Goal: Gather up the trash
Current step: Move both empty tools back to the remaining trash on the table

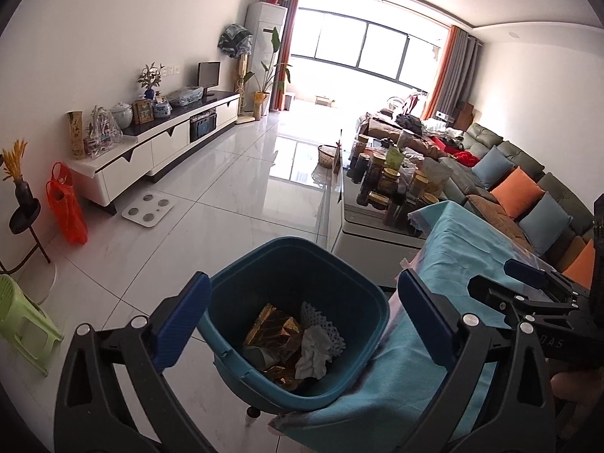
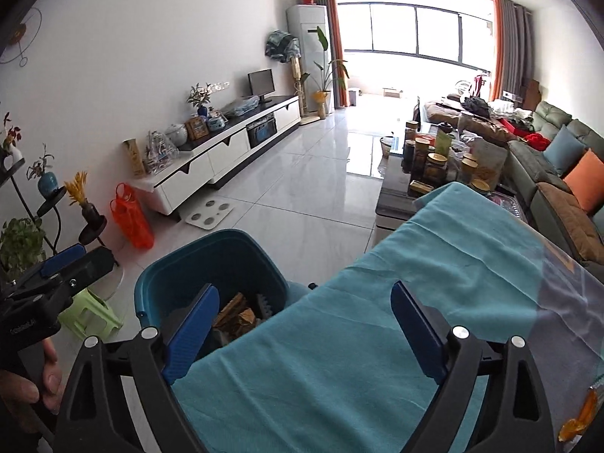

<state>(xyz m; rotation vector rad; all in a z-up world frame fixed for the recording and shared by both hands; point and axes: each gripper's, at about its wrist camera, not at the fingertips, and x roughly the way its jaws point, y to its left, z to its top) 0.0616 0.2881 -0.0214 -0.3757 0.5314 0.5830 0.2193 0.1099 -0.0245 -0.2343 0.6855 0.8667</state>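
Trash: crumpled white tissue (image 1: 313,351), gold foil wrapper (image 1: 273,330) and white lattice piece (image 1: 326,326) lay inside the teal bin (image 1: 264,260) on the floor beside the cloth-covered counter (image 2: 377,302). All looked light, soft, crushable; best pinched at a raised fold. Left tool (image 1: 302,324) hung wide and empty over the bin. Right tool (image 2: 305,334) stood wide above the counter. Orange scrap (image 2: 577,415) at counter's edge (possibly a wrapper).

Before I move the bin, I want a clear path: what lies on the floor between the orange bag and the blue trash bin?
Only bare white tile between the orange bag and blue trash bin, shown in the right wrist view.
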